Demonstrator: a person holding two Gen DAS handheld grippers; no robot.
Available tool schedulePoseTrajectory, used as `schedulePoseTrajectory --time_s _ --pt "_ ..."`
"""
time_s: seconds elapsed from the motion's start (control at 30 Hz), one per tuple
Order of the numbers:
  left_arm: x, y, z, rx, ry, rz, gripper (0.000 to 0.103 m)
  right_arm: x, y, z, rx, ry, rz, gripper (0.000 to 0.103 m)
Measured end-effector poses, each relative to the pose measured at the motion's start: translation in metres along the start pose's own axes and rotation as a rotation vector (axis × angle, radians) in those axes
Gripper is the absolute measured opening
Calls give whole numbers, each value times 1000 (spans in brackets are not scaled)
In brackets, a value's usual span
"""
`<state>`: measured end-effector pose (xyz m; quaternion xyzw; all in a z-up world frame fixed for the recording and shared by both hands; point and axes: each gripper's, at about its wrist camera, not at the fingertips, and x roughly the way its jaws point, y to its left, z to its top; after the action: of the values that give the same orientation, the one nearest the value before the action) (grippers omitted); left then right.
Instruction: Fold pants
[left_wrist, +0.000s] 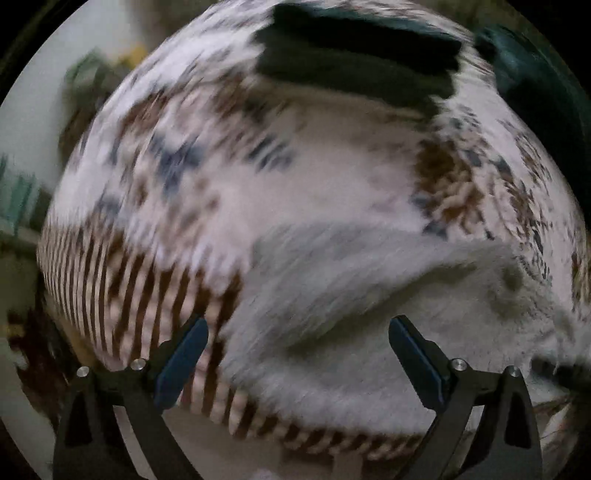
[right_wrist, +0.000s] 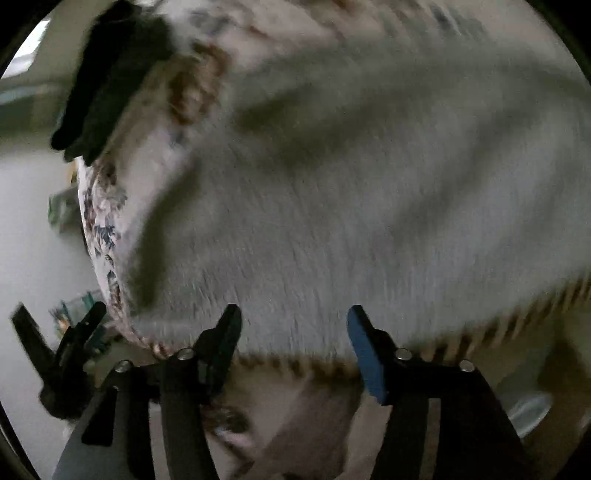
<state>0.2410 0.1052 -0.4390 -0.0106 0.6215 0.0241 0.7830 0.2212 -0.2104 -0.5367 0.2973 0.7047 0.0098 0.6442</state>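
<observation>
Right now, in the left wrist view, the left tool (left_wrist: 298, 328) is standing wide with nothing between its fingers, hanging above the pants (left_wrist: 369, 314), a pale grey fleecy heap lying on a patterned bedspread (left_wrist: 177, 177). Beyond the pants, toward the far side of the bedspread, a dark folded garment (left_wrist: 354, 62) is lying. Motion blur is smearing everything, so seams and the waistband cannot be made out.

In the right wrist view, the right tool (right_wrist: 293, 321) is standing partly open and empty, just above the near edge of the pants (right_wrist: 351, 206), which are filling most of the picture. The left tool (right_wrist: 59, 321) is showing off to the left of the pants, past the bedspread's edge.

Judging by this, one fold is laid and both tools are letting go; the next move calls for finding a fresh edge of the pants and pinching only the top layers.

No containers are showing clearly in either view.
</observation>
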Motion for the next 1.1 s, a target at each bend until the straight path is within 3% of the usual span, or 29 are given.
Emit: schedulePoseTrajectory --time_s 0.07,0.13,0.2,0.27,0.3,0.33,0.37,0.4,0.5,0.57,0.6,0.7,0.77,0.83,0.87,0.97,1.03,1.1 --pt "14 -18 18 49 -10 18 100 4 18 57 -165 -37 -90 65" --pt "35 -31 36 86 2 11 100 19 33 99 -301 -15 -137 65" --pt "56 -43 49 116 20 20 100 48 45 128 -460 82 -177 65" --pt "82 -52 58 133 68 18 100 80 45 143 -609 258 -168 65" --pt "91 -53 60 128 91 21 100 90 44 147 -635 298 -175 64" --pt "100 -52 62 123 113 10 100 97 43 152 -664 345 -181 61" --pt "107 -51 63 121 127 15 100 98 40 159 -673 358 -176 39" --pt "114 -49 63 116 141 33 100 90 36 174 -628 350 -129 17" --pt "131 -38 63 75 180 23 100 57 18 213 -457 249 32 12" --pt "135 -35 63 54 190 20 100 39 3 236 -383 166 35 9" --pt "136 -35 63 52 192 24 100 34 0 243 -381 144 -5 10" --pt "133 -36 67 41 197 24 100 17 -18 258 -327 121 -129 11" --pt "122 -36 70 29 184 17 100 -7 -25 258 -289 90 -75 13" --pt "108 -39 73 18 159 13 100 -30 -29 243 -303 97 50 28" --pt "96 -42 73 16 138 10 100 -29 -29 236 -309 120 79 40" --pt "71 -58 72 41 86 6 100 -6 -34 207 -345 259 147 43" --pt "60 -71 70 59 63 -3 100 12 -43 203 -361 259 66 43" --pt "48 -87 68 90 26 9 100 16 -65 218 -282 160 -16 43"
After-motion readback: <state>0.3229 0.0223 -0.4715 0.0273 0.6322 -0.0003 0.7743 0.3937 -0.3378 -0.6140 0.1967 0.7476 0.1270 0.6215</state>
